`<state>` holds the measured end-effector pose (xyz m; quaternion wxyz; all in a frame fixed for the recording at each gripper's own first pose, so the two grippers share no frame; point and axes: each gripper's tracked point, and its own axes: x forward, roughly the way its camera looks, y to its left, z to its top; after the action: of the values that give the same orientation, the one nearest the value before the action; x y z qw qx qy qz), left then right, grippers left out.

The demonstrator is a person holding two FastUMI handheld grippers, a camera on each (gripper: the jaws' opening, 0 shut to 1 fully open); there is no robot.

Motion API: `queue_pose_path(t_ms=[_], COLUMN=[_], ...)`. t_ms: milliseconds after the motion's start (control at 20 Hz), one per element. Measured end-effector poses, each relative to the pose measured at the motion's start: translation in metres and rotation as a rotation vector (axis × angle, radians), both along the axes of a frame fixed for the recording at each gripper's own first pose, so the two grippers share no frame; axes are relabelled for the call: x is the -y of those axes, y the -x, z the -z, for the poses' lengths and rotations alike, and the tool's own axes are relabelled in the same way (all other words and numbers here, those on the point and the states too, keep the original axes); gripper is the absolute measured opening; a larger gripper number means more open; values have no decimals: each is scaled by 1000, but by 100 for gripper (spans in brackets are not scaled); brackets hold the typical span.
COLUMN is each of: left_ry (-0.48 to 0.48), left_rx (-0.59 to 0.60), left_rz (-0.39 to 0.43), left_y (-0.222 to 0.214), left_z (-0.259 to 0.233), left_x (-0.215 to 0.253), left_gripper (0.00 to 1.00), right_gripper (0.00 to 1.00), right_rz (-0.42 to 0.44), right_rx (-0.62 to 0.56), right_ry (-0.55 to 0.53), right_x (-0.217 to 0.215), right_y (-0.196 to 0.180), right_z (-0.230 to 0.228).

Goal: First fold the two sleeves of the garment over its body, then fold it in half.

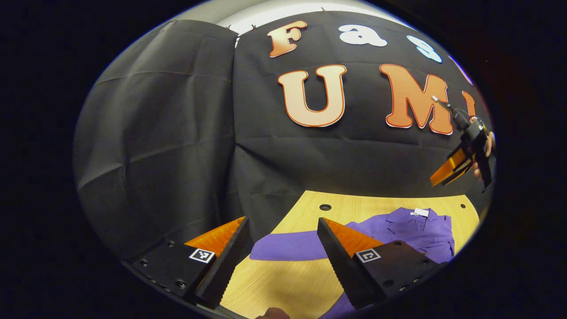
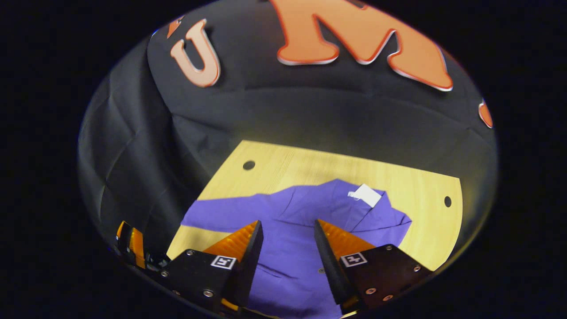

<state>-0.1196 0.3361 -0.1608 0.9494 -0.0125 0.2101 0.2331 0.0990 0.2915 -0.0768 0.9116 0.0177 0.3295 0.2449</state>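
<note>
Black cloth (image 1: pixel 168 133) drapes the back and side of the booth, hanging in creases behind a pale wooden table (image 1: pixel 283 274) with round holes near its far corners. On that table lies a purple shirt (image 2: pixel 288 248), spread flat with its collar toward the cloth wall and a small white tag (image 2: pixel 366 195) at the neck. In the left gripper view one long sleeve (image 1: pixel 283 246) stretches straight out across the wood, away from the shirt's body; the right gripper view shows the same sleeve reaching toward the table's near-left edge, unfolded.

At the bottom of the left gripper view, the left gripper (image 1: pixel 283 248) hangs above the table with its jaws wide apart and nothing between them; the outstretched sleeve shows through the gap below. The right gripper (image 2: pixel 287 248) sits likewise above the middle of the shirt's body in its own view, jaws apart, gripping nothing, the purple fabric visible between its fingers. Whether either gripper touches the cloth cannot be told.

Farther off in the left gripper view, the right gripper appears again at the right edge, held up in the air by a hand (image 1: pixel 486 148), well above the collar end of the shirt. A sliver of the left gripper shows at the lower left edge of the right gripper view.
</note>
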Motion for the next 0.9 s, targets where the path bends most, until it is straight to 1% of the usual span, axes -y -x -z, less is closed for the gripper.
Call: queue_pose_path(t_ms=[50,100,150,300,450,550,600,700,900], left_ry=[17,36,54,102,181,244,261,273,334], left_rx=[-13,-32,-49,-122,-181,-253,-282,-337,-477], left_rz=[13,23,30,52,71,58,49,45,54], left_y=[-8,-18,-27,-50,-64,-65,-67,-70,-75], left_z=[5,10,16,32,52,75,85,104,139], left_x=[-1,-3,-5,-12,-23,-34,-40,-51,-65], left_gripper=[99,99,99,99,100,100,100,100,100], right_gripper=[80,83,89,94,94,94,94,94,94], right_rz=[29,63,93,195,281,327,348,380,397], right_rx=[38,70,102,206,290,330,349,385,486], right_ry=[-37,-67,-85,-97,-119,-115,-105,-82,-44], right_x=[15,33,52,113,157,184,195,211,227], right_y=[-2,-1,0,6,21,33,38,48,68], right_z=[-16,-31,-43,-70,-92,-97,-99,-100,-115])
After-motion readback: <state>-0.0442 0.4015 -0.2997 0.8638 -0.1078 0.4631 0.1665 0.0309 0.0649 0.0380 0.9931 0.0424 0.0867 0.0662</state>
